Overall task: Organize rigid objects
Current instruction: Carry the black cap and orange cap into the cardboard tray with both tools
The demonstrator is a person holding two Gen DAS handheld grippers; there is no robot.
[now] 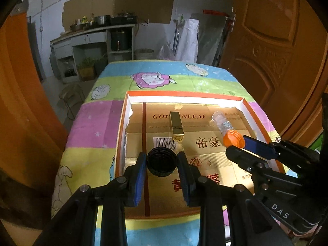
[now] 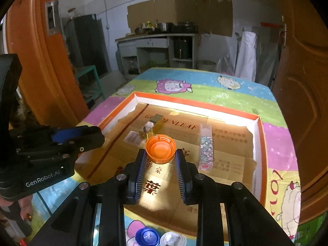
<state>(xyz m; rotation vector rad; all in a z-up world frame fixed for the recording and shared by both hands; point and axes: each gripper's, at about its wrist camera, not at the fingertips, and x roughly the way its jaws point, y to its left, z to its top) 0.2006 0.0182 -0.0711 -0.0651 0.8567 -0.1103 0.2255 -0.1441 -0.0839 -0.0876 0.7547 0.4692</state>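
Shallow orange-rimmed tray (image 1: 257, 113), cardboard liner printed "GOLDENLEAF" with Chinese characters and a barcode. Inside lie a gold rectangular tube (image 1: 176, 127) and a clear patterned box (image 2: 206, 146). Left claw (image 1: 162, 165) clamps a black ribbed cap (image 1: 161, 162); right claw (image 2: 161, 153) clamps an orange cap (image 2: 161, 148), both over the tray.

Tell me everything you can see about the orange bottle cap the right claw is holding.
The orange cap is a round, translucent-looking plastic screw cap with a ribbed outer wall and small slots around its rim. Its open side faces the right wrist camera, showing a smooth, empty inside. The right claw grips it by opposite sides with its blue-padded fingers, above the cardboard-lined tray. It seems held clear of the lining, and it touches nothing but the pads. From the left wrist view its ribbed side shows beside the clear patterned tube.
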